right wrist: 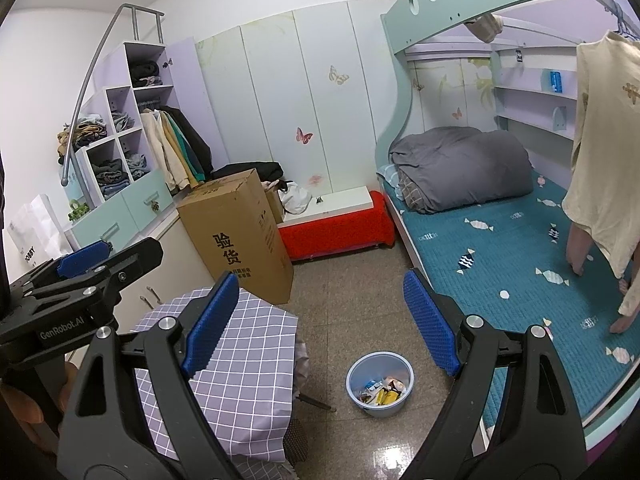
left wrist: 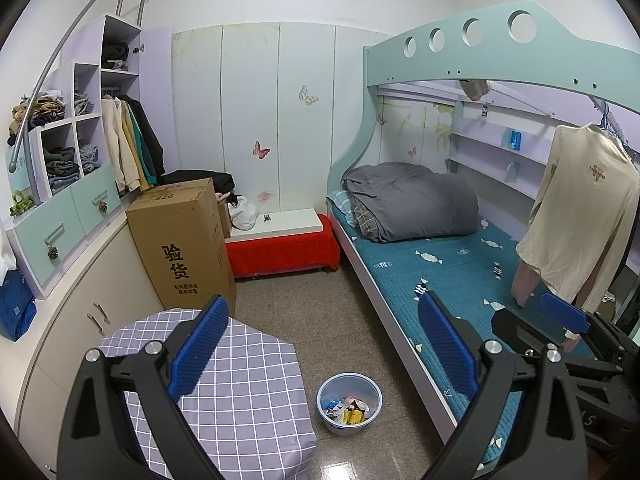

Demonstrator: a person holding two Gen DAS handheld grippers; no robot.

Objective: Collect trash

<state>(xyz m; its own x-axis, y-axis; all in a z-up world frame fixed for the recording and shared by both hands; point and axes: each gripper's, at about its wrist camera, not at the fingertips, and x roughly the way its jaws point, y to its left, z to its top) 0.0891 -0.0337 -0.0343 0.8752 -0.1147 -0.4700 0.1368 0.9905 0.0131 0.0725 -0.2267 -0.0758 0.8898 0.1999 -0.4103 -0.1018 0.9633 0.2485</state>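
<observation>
A pale blue plastic bin [left wrist: 349,402] stands on the speckled floor between the checked table and the bed; it also shows in the right wrist view [right wrist: 379,384]. It holds several crumpled wrappers [left wrist: 347,408], white, yellow and blue [right wrist: 382,391]. My left gripper [left wrist: 322,354] is open and empty, held high above the floor. My right gripper [right wrist: 324,326] is open and empty, also high above the bin. The right gripper shows at the right edge of the left wrist view [left wrist: 560,316], and the left gripper shows at the left of the right wrist view [right wrist: 84,258].
A table with a lilac checked cloth [left wrist: 240,396] stands left of the bin. A tall cardboard box [left wrist: 184,244], a red-covered bench [left wrist: 280,246], cabinets [left wrist: 80,304] and a bunk bed with teal mattress [left wrist: 452,280] and grey duvet [left wrist: 412,200] ring the floor. A cream shirt [left wrist: 580,216] hangs at right.
</observation>
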